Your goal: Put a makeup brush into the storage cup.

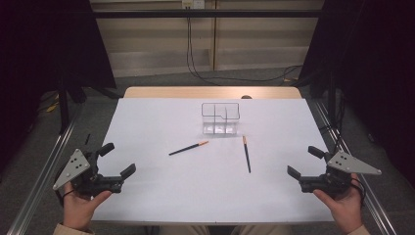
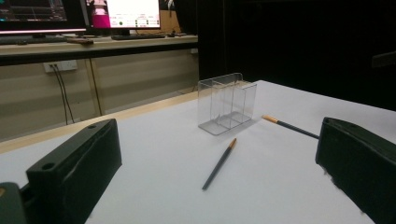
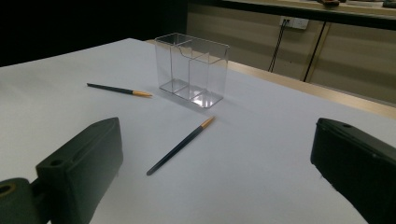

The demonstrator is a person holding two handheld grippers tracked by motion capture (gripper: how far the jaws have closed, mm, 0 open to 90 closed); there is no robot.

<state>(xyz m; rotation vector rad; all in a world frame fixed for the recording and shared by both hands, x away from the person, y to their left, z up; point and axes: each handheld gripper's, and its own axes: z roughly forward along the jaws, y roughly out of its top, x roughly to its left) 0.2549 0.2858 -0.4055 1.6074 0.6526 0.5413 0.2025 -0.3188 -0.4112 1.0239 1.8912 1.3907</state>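
we had both grippers parked low at the near corners of the white table [image 1: 161, 196], each held in a hand. the left gripper [image 1: 115, 160] sat at the near left corner, jaws spread wide and gripping nothing; in the left gripper view its two black jaws stood far apart with bare table between them. the right gripper [image 1: 305, 161] mirrored it at the near right corner, jaws just as wide, nothing between them.

out in the middle of the table lay two dark pencils with orange ends. the left pencil [image 1: 188, 148] lay slanted, its orange end pointing toward the far right. the right pencil [image 1: 246, 153] ran nearly straight from near to far, orange end at the far side. the two were apart from each other and well apart from both grippers.

just beyond them, toward the far edge, the clear holder [image 1: 220, 117] stood upright, divided into compartments, and we saw nothing in it. both orange ends lay near its base without touching it.
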